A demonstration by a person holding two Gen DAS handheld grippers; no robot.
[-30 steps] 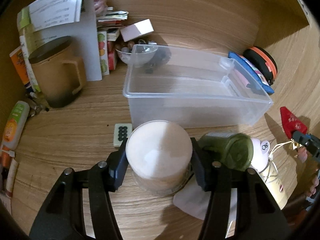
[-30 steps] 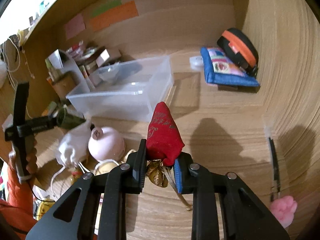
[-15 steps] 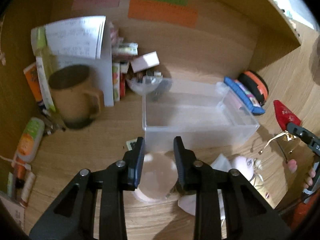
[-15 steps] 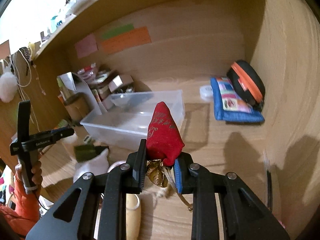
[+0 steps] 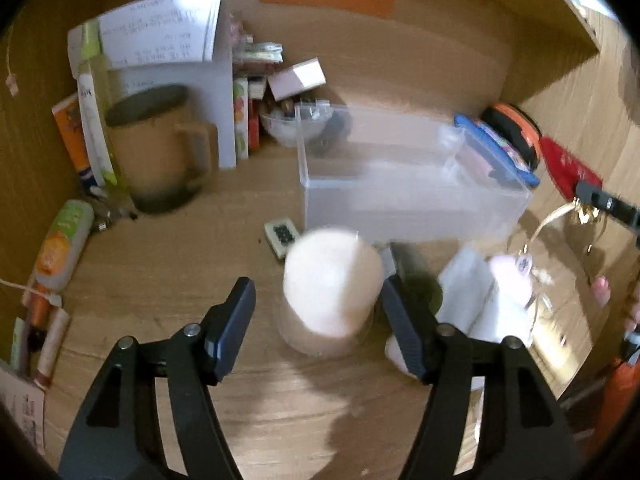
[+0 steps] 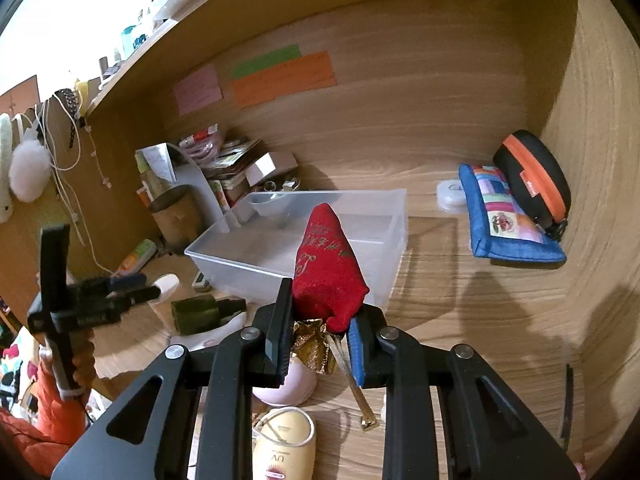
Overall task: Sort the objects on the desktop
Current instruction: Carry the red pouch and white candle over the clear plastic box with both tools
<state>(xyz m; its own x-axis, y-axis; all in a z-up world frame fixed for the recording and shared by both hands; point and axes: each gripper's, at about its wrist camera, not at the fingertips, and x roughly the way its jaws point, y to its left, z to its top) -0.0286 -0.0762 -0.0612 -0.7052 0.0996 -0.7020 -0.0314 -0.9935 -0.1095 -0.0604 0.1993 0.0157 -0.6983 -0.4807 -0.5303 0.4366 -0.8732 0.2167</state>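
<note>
A white-lidded round jar (image 5: 332, 292) stands on the desk (image 5: 168, 272) just in front of the clear plastic bin (image 5: 404, 184), between the spread-apart fingers of the left gripper (image 5: 320, 312), touching neither. The right gripper (image 6: 320, 336) clamps a red pointed pouch (image 6: 326, 272) with gold writing, above the desk's front edge.

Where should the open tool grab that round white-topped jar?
Grip the white-lidded jar across its round sides, just under the lid, coming from above and front. It stands upright between the left tool's open fingers, and the green bottle crowds its right.
</note>
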